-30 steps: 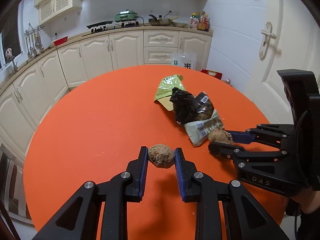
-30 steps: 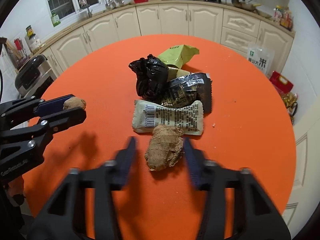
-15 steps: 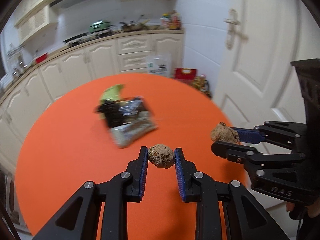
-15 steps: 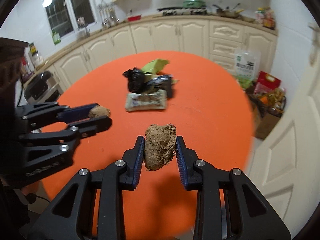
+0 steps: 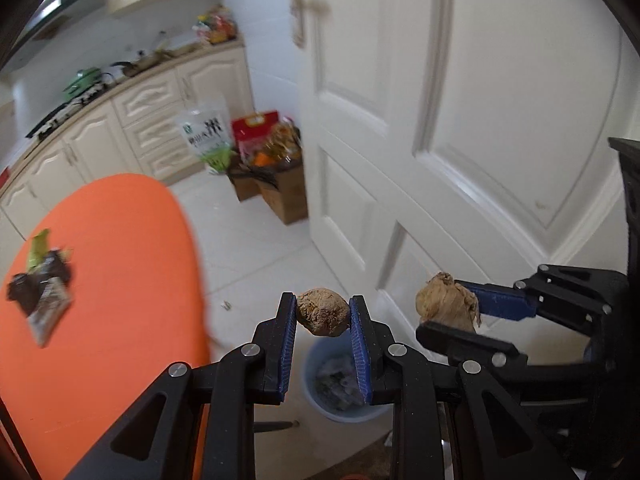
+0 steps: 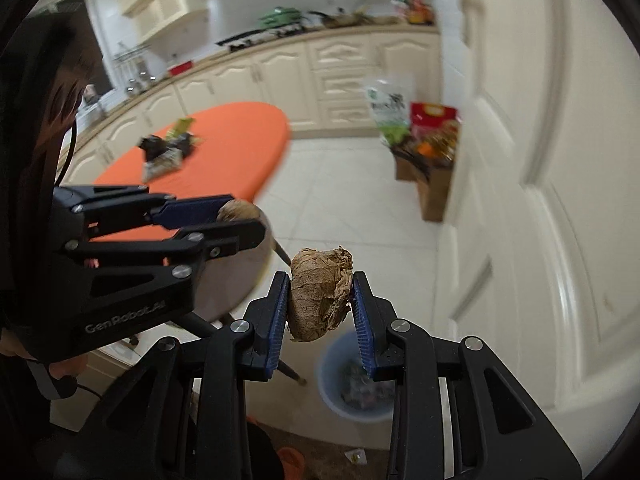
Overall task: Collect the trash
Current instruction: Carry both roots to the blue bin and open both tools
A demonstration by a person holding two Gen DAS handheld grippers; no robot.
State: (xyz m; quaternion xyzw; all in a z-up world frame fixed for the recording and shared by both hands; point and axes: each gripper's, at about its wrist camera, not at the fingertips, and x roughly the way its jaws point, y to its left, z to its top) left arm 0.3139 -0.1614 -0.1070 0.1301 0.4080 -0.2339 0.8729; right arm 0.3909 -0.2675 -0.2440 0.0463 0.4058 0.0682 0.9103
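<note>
My left gripper (image 5: 322,310) is shut on a small brown crumpled paper ball (image 5: 322,312), held in the air off the table's edge. The right gripper (image 6: 320,292) is shut on a larger brown paper wad (image 6: 318,294); in the left wrist view that wad (image 5: 446,306) shows at the right. The left gripper (image 6: 240,220) with its ball appears at the left of the right wrist view. A light blue trash bin (image 5: 344,384) (image 6: 354,376) with rubbish inside stands on the floor right below both grippers. Remaining wrappers (image 5: 40,288) (image 6: 166,150) lie on the orange round table (image 5: 120,280) (image 6: 232,148).
A white panelled door (image 5: 460,120) rises close behind the bin. Cardboard boxes with bags of goods (image 5: 272,172) stand on the white tiled floor by cream kitchen cabinets (image 6: 304,76). The table's dark legs (image 6: 288,372) reach down beside the bin. A person's hand (image 6: 64,368) holds the left gripper.
Both grippers swung sideways off the table with their paper wads still gripped. They now hang over the floor above the blue bin, and the wrappers have slid to the left of view.
</note>
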